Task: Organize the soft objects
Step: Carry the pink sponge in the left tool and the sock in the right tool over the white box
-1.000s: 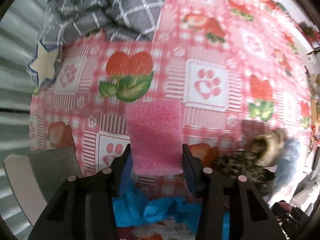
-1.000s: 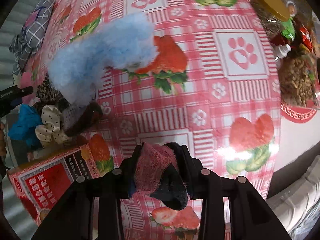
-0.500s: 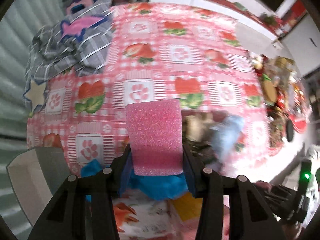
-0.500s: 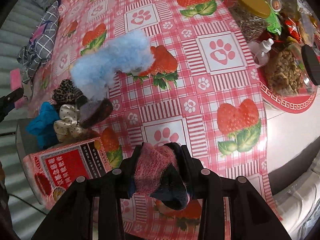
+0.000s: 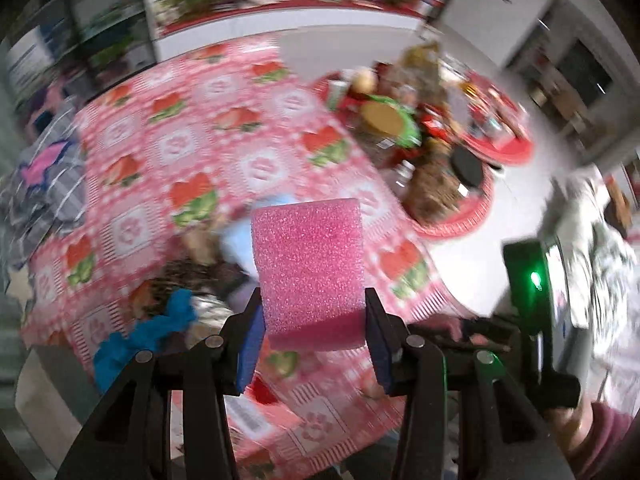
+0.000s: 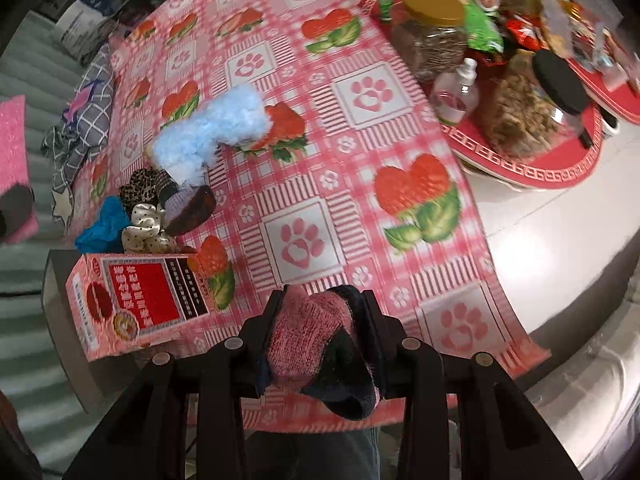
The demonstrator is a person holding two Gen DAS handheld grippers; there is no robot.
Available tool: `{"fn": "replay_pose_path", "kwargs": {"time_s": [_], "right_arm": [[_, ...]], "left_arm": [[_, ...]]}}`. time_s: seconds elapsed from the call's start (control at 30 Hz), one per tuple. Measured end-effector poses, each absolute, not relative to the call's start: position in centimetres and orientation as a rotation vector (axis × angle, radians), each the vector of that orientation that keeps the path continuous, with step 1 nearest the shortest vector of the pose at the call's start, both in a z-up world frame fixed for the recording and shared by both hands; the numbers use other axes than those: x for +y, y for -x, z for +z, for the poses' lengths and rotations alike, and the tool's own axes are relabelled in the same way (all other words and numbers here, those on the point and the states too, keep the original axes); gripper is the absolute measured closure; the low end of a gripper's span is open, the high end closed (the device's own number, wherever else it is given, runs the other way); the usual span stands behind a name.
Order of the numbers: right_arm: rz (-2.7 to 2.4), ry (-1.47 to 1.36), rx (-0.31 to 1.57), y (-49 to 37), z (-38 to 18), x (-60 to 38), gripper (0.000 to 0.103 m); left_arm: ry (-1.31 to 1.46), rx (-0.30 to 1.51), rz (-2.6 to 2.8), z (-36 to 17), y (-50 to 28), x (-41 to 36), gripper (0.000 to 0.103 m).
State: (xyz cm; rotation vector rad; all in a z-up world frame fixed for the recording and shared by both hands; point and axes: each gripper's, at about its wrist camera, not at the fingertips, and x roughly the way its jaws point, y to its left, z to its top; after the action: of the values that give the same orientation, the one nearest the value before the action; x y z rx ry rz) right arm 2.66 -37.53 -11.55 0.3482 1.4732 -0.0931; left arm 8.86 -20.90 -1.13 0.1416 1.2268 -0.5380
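My left gripper (image 5: pixel 314 320) is shut on a pink sponge block (image 5: pixel 310 268), held high above the table. My right gripper (image 6: pixel 324 320) is shut on a pink and dark knitted sock (image 6: pixel 320 344), hanging over the table's near edge. On the pink strawberry tablecloth (image 6: pixel 304 184) lies a pile of soft things: a fluffy light blue piece (image 6: pixel 212 132), a leopard scrunchie (image 6: pixel 140 188), a cream dotted scrunchie (image 6: pixel 144 232), a blue cloth (image 6: pixel 102 226) and a brown and lilac piece (image 6: pixel 192 208). The pink sponge (image 6: pixel 12 152) also shows at the left edge of the right wrist view.
A pink and red carton (image 6: pixel 132 300) lies at the table's near left corner. A grey checked cloth (image 6: pixel 88 120) sits at the far left. Red trays (image 6: pixel 532 164) with jars, a small bottle and snack packets crowd the right. A person's sleeve (image 5: pixel 612 440) shows at lower right.
Both grippers have risen, so more of the table and room shows. The left one also rolled and swung toward the right. Each keeps its hold, on the sponge and on the sock.
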Motion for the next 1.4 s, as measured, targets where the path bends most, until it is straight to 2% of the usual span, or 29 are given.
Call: {"fn": "replay_pose_path", "kwargs": {"time_s": [0.2,0.5,1.4], "right_arm": [[-0.143,-0.381,1.452,0.8,-10.9,-38.1,0.064],[-0.123,-0.364,1.455,4.6,-10.6,-36.6,0.064],[0.411,0.008,1.441,4.8,-6.2,-27.2,0.064]], "left_arm": [[-0.258,1.245,-0.675,-1.3,-3.7,-23.3,0.053],[-0.308,1.260,-0.684,-1.5,1.7,-20.9,0.053],[0.019,1.253,-0.111,2.1,6.6,-11.2,0.053]]}}
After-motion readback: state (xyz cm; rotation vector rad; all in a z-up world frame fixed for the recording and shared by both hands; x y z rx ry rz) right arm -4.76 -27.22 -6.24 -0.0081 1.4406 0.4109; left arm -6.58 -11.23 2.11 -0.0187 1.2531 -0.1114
